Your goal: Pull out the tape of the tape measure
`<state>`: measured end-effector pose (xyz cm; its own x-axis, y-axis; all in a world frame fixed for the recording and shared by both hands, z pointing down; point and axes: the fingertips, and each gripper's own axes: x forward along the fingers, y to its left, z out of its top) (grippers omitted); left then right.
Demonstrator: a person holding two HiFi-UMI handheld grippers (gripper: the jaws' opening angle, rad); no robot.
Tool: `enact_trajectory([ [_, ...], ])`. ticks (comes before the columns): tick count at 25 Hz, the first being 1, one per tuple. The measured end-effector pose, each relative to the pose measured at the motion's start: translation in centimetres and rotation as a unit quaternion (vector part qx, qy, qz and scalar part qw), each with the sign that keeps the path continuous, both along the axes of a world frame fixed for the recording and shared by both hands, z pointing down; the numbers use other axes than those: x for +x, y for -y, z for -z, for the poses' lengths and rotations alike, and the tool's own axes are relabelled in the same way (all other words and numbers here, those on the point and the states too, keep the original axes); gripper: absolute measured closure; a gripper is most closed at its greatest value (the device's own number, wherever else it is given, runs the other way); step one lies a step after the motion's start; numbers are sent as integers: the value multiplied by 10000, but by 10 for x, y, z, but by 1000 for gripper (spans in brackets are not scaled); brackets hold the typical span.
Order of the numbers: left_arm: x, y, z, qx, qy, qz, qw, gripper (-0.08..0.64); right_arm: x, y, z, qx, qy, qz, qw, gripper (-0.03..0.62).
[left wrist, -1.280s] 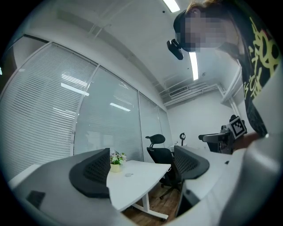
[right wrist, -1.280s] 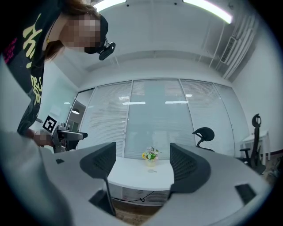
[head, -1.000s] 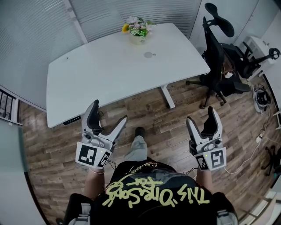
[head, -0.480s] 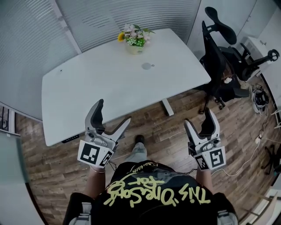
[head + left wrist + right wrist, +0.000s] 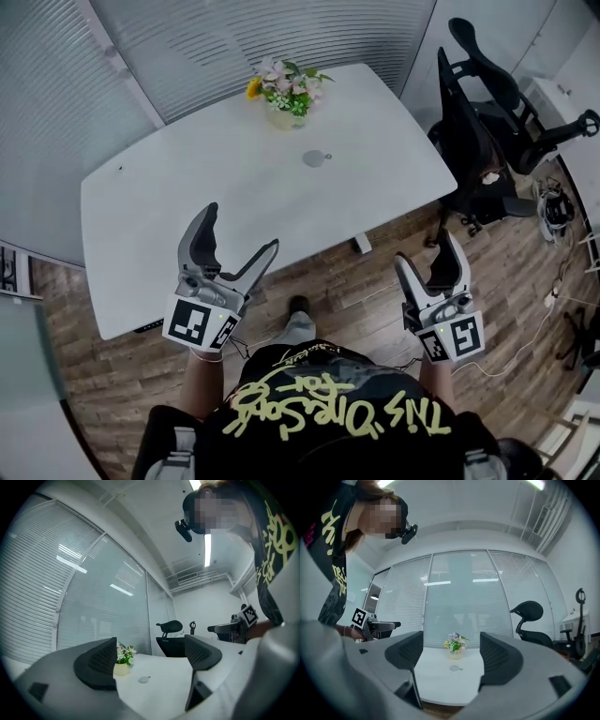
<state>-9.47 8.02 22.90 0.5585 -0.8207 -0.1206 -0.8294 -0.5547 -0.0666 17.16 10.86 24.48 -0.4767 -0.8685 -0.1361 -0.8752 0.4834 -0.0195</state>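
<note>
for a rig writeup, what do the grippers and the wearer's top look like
The left gripper and right gripper are pale grey, with curved fingers faced in black textured padding and a cube of black-and-white square markers. The person wears a black T-shirt with yellow-green lettering.

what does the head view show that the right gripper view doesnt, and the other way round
Only the head view: the person's dark shoe and the square-marker cube on the right gripper.
Only the right gripper view: the ceiling light strips and the black camera on the person's head.
Both: the white table, the flowers in a pale pot, the small round grey tape measure, the black office chair and the left gripper.
</note>
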Motion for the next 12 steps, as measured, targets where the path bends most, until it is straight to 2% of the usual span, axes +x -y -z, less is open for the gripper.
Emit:
enact_trajectory([
  [12,-5,83,9,101,86,-299,9995,123,-21,74,4,58,-71,-5,10000,233],
])
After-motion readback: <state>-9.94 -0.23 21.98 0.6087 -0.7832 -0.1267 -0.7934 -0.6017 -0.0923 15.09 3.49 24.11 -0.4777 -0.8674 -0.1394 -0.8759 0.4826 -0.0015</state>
